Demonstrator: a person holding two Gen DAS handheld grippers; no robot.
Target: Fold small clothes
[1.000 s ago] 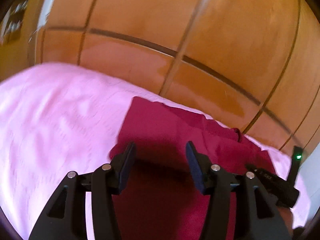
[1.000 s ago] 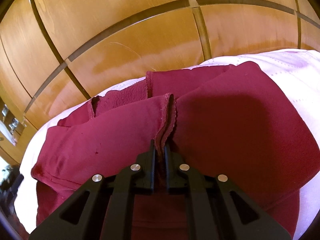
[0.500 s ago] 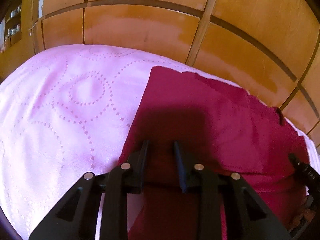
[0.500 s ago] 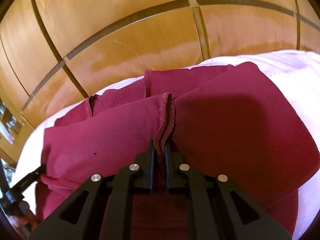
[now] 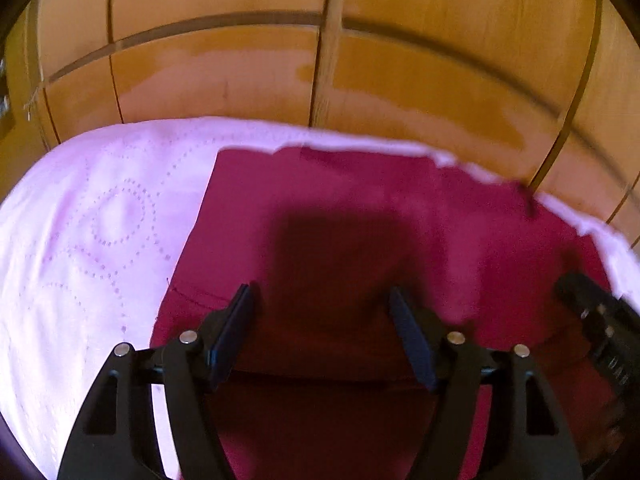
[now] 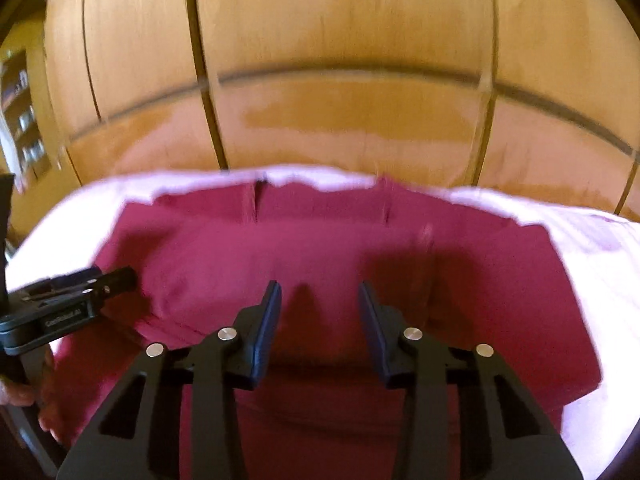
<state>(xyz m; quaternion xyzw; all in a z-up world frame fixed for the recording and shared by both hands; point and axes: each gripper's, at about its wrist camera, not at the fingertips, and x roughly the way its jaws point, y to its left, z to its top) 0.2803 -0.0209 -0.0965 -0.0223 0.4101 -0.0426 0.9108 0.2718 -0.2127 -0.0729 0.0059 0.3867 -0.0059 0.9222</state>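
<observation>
A dark red garment (image 5: 360, 208) lies folded on a pink quilted cover (image 5: 92, 220). My left gripper (image 5: 322, 300) is open and empty just above the garment's near left part. My right gripper (image 6: 319, 296) is open and empty above the garment (image 6: 320, 240), which lies flat with a fold edge across its near part. The right gripper shows at the right edge of the left wrist view (image 5: 596, 320). The left gripper shows at the left of the right wrist view (image 6: 68, 300).
A wooden panelled wall (image 5: 320, 60) stands right behind the cover's far edge. The pink cover (image 6: 592, 240) extends right of the garment. Shelves (image 6: 20, 120) show at the far left.
My right gripper has opened and let go of the garment's fold, which now lies flat. My left gripper closed partway, then opened wide. Both views have swung to face the wall.
</observation>
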